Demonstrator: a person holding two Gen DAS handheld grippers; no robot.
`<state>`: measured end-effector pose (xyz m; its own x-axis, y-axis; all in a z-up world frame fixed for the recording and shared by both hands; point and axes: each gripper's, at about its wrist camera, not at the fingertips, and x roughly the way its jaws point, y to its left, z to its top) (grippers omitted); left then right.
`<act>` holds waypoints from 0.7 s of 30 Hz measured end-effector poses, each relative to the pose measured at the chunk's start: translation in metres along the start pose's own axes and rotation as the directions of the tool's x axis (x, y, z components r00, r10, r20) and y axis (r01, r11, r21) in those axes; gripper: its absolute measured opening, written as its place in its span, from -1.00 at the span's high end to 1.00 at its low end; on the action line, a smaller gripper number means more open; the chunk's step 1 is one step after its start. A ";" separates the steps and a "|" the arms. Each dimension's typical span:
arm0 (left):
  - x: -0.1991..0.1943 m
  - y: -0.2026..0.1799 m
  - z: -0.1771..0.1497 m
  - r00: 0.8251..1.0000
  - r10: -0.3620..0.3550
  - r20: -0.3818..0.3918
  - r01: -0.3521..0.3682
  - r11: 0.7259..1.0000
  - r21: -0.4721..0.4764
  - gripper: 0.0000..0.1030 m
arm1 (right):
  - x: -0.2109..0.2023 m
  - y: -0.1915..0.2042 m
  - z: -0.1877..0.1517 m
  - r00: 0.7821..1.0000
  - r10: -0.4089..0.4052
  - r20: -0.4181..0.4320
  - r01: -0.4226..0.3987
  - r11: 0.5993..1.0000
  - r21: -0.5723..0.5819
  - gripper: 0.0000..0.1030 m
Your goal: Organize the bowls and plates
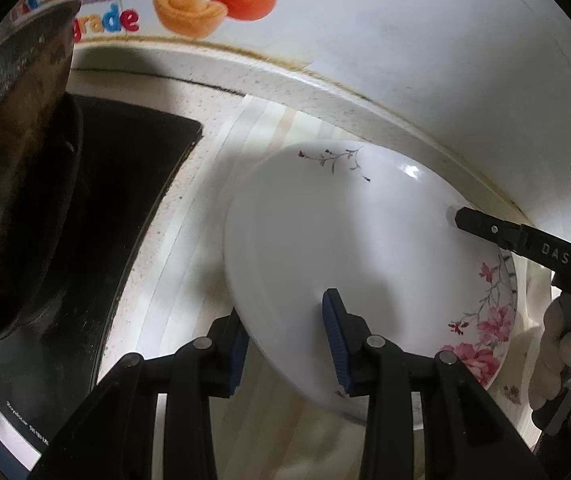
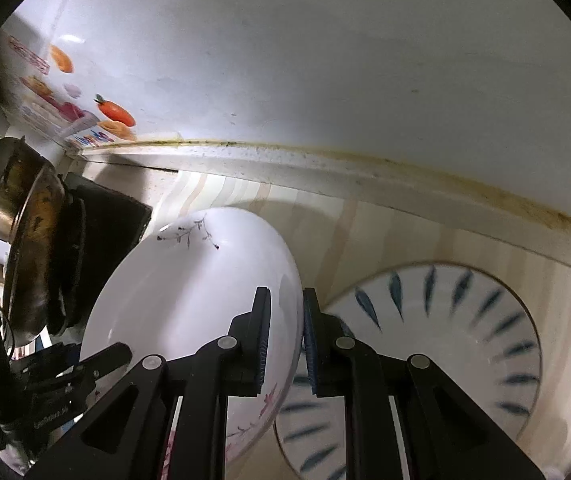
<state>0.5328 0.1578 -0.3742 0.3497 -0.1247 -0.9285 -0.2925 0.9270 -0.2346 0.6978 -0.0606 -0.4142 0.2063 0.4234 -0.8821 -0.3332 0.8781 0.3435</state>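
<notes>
Both grippers are angled steeply down; floral plate point(image 1: 349, 248) is clamped at opposite rims by left gripper point(image 1: 289, 344) and right gripper point(image 2: 287, 344). Blue-leaf plate point(image 2: 465, 340) is seen only in the right view.

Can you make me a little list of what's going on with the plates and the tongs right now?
held thing: flowered white plate, tilted
left tongs: clamped on the plate's near rim
right tongs: clamped on the plate's opposite rim
other dish: blue-leaf plate, flat on the counter beside it
counter: pale wood stripes
also there: dark pan on the stove
</notes>
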 end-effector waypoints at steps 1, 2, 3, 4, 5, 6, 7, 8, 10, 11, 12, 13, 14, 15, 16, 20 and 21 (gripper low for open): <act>-0.005 -0.002 -0.002 1.000 -0.006 0.004 0.006 1.000 0.007 0.36 | -0.010 -0.002 -0.005 1.000 0.004 0.008 -0.004 1.000 0.007 0.66; -0.007 -0.003 -0.002 1.000 -0.013 0.005 0.013 1.000 0.011 0.36 | -0.020 -0.003 -0.011 1.000 0.007 0.017 -0.007 1.000 0.014 0.66; -0.010 -0.014 0.000 1.000 -0.019 0.006 0.019 1.000 0.016 0.36 | -0.030 -0.004 -0.015 1.000 0.012 0.028 -0.012 1.000 0.020 0.66; -0.015 -0.017 -0.001 1.000 -0.027 0.008 0.027 0.999 0.021 0.36 | -0.044 -0.005 -0.022 0.999 0.021 0.042 -0.023 0.999 0.029 0.66; -0.021 -0.020 -0.003 0.999 -0.036 0.012 0.036 0.999 0.030 0.36 | -0.054 -0.006 -0.027 0.998 0.025 0.053 -0.027 0.999 0.034 0.66; -0.026 -0.025 -0.005 0.999 -0.042 0.011 0.042 0.998 0.044 0.36 | -0.066 -0.006 -0.032 0.998 0.023 0.065 -0.025 0.999 0.033 0.66; -0.031 -0.030 -0.007 0.999 -0.047 0.010 0.046 0.997 0.058 0.36 | -0.081 -0.006 -0.041 0.997 0.016 0.080 -0.018 0.999 0.030 0.66; -0.037 -0.034 -0.012 0.998 -0.055 0.010 0.054 0.996 0.069 0.36 | -0.092 -0.006 -0.049 0.996 0.012 0.090 -0.015 0.999 0.033 0.66; -0.049 -0.043 -0.023 0.998 -0.069 0.004 0.069 0.993 0.094 0.36 | -0.116 -0.008 -0.069 0.994 0.010 0.110 -0.015 0.999 0.044 0.66; -0.054 -0.047 -0.028 0.997 -0.076 0.004 0.075 0.992 0.102 0.36 | -0.126 -0.009 -0.079 0.993 0.014 0.119 -0.020 0.998 0.052 0.66; -0.060 -0.052 -0.034 0.996 -0.086 0.001 0.085 0.990 0.112 0.36 | -0.134 -0.010 -0.088 0.992 0.016 0.124 -0.024 0.998 0.057 0.66; -0.066 -0.056 -0.040 0.996 -0.094 -0.002 0.094 0.988 0.123 0.36 | -0.147 -0.012 -0.102 0.991 0.015 0.132 -0.023 0.998 0.062 0.66; -0.072 -0.061 -0.047 0.995 -0.104 -0.006 0.103 0.985 0.137 0.36 | -0.156 -0.014 -0.114 0.990 0.016 0.138 -0.025 0.997 0.066 0.66; -0.075 -0.065 -0.053 0.994 -0.109 -0.010 0.109 0.983 0.148 0.36 | -0.166 -0.016 -0.129 0.990 0.018 0.142 -0.029 0.997 0.076 0.66; -0.080 -0.070 -0.060 0.993 -0.114 -0.017 0.115 0.979 0.168 0.36 | -0.173 -0.019 -0.140 0.989 0.020 0.145 -0.032 0.996 0.087 0.66; -0.084 -0.091 -0.093 0.991 -0.118 -0.062 0.130 0.957 0.258 0.36 | -0.202 -0.034 -0.201 0.987 0.026 0.161 -0.050 0.988 0.148 0.66; -0.082 -0.094 -0.099 0.990 -0.116 -0.074 0.132 0.953 0.273 0.36 | -0.207 -0.038 -0.215 0.986 0.024 0.162 -0.051 0.985 0.163 0.66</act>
<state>0.4435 0.0463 -0.3042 0.3142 -0.2574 -0.9138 0.0101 0.9634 -0.2679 0.4706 -0.2295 -0.3142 0.3449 0.4752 -0.8095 -0.1891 0.8799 0.4359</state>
